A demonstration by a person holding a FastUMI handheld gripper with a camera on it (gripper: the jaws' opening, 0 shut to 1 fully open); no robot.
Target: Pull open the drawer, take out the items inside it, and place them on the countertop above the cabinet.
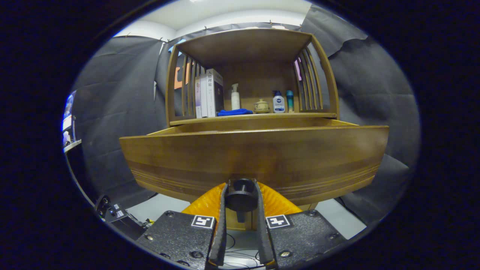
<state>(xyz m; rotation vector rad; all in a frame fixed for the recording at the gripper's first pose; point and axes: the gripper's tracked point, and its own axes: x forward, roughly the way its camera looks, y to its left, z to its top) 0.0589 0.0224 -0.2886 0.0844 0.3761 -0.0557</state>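
Tongs (241, 195) closed on the drawer knob (241, 198), a finger pressing each side; knob's lower half hidden btwn fingers; drawer (255, 157) pulled out toward the camera, its front panel blocking the inside, so contents can't be made out; table (255, 117) above cabinet carries books (208, 93), blue cloth (235, 111), pump bottle (235, 96), small lidded pot (261, 106), two more bottles (278, 102) at the back; labels too small to tell; orange object (275, 200) below drawer, mostly hidden by the tongs.
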